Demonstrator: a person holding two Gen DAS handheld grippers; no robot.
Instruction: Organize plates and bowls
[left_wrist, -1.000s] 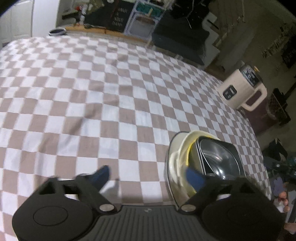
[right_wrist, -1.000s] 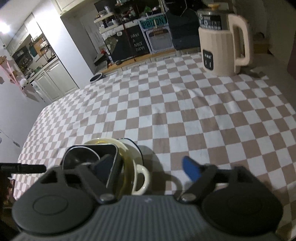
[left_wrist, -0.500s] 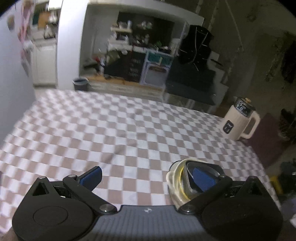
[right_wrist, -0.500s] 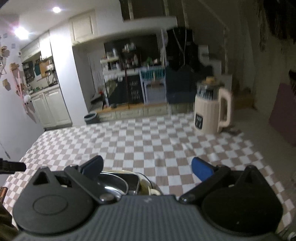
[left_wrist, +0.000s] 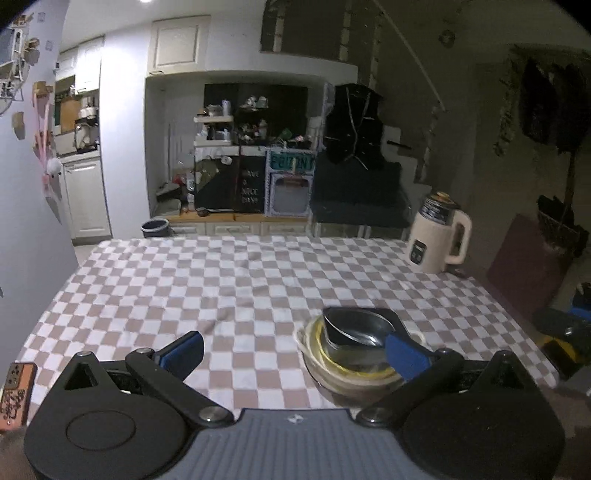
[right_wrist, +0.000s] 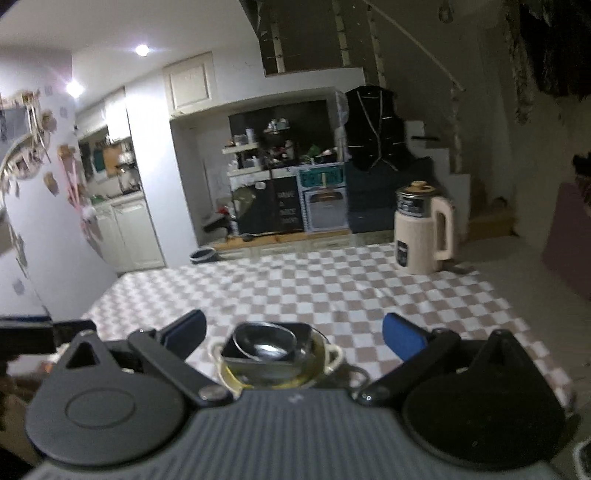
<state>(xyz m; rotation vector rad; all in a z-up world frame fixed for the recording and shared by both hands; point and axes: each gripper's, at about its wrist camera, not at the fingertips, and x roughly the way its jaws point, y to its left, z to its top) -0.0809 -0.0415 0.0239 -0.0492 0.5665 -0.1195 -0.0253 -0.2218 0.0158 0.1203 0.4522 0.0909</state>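
A stack of dishes stands on the checkered tablecloth (left_wrist: 240, 288) near its front edge. It is a cream bowl with handles (left_wrist: 332, 369) holding a yellow-rimmed glass bowl and, on top, a dark square metal dish (left_wrist: 354, 325). The stack also shows in the right wrist view (right_wrist: 273, 354). My left gripper (left_wrist: 293, 349) is open and empty, raised, with its right blue fingertip in front of the stack. My right gripper (right_wrist: 293, 332) is open and empty, raised above and behind the stack.
A cream electric kettle (left_wrist: 439, 240) stands at the table's far right corner; it also shows in the right wrist view (right_wrist: 423, 230). A small orange object (left_wrist: 14, 391) lies at the left edge. Kitchen cabinets and shelves stand beyond the table.
Both grippers have risen and pulled back from the stack, tilting up from looking down at the table to facing the room. Both stay open. The stack has not moved.
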